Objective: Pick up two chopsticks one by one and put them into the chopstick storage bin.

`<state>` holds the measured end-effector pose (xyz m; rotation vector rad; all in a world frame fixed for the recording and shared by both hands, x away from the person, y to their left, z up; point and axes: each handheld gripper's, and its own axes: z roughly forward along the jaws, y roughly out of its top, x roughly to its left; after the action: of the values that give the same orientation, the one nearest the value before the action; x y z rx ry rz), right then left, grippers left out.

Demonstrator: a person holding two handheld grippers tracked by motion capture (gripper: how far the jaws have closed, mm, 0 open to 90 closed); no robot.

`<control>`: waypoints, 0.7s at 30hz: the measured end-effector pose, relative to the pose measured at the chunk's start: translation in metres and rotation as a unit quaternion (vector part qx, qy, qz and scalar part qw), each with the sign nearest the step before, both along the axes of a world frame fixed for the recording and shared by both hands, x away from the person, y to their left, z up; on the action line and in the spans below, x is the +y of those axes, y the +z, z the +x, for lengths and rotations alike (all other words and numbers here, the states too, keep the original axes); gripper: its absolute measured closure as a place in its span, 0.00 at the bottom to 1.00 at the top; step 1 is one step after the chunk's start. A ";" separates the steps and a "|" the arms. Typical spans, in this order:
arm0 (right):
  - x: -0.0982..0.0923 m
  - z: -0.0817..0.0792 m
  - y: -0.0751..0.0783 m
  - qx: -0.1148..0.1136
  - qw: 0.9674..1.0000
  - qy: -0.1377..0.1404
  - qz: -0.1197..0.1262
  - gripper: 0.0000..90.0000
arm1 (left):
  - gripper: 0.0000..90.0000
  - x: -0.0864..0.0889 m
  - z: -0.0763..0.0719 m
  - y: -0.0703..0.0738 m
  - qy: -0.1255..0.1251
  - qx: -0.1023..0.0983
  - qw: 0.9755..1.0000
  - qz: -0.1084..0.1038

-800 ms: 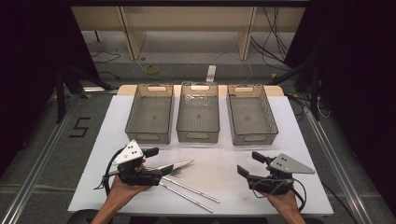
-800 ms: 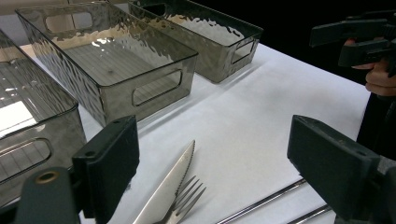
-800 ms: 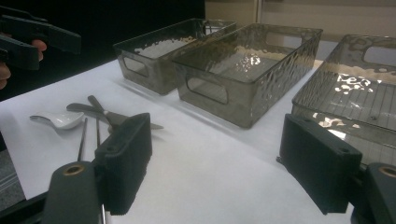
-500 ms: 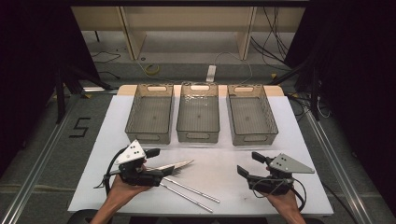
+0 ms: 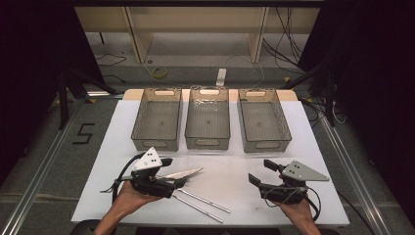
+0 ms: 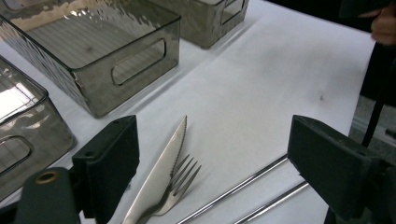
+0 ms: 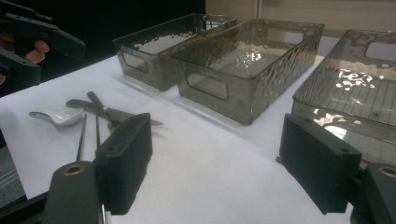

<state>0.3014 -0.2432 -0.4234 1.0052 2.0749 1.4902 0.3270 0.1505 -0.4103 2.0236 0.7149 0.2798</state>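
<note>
Left gripper [image 5: 178, 172] hovers, jaws spread, over knife [image 6: 161, 175], fork [image 6: 180, 184] and two rods [image 5: 203, 203] — three bins [image 5: 207, 120] beyond; right gripper [image 5: 262, 172] spread, empty.

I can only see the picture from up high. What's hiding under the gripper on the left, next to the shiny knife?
Observer: A fork lies there, partly under the knife, with its tines poking out beside the blade.
Operator: Is the knife's edge smooth or bumpy?
Observer: Bumpy. The left gripper view shows little teeth all along one edge.
Operator: Is anything else hiding down there?
Observer: Yes, a white spoon lies beside the two metal sticks. You can see it in the right gripper view.
</note>
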 end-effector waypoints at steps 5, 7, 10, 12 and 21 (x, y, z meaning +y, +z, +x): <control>-0.001 0.001 0.000 0.001 1.000 -0.001 -0.001 0.29 | 0.18 -0.009 0.002 0.000 -0.018 0.006 0.999 0.046; -0.001 0.001 0.000 0.001 1.000 -0.001 -0.001 0.30 | 0.18 -0.013 0.002 -0.001 -0.026 0.009 0.997 0.065; -0.001 0.001 0.000 0.004 1.000 0.000 -0.001 0.30 | 0.19 -0.020 0.003 -0.002 -0.040 0.016 0.995 0.094; -0.001 0.001 0.000 0.005 1.000 0.001 -0.003 0.30 | 0.20 -0.024 0.004 -0.003 -0.051 0.020 0.992 0.112; 0.000 0.002 -0.001 0.011 1.000 0.002 -0.007 0.30 | 0.30 -0.040 0.007 -0.010 -0.113 0.047 0.975 0.184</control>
<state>0.3036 -0.2433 -0.4245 1.0165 2.1017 1.4711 0.3336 0.1102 -0.4208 2.4623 0.5101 0.1941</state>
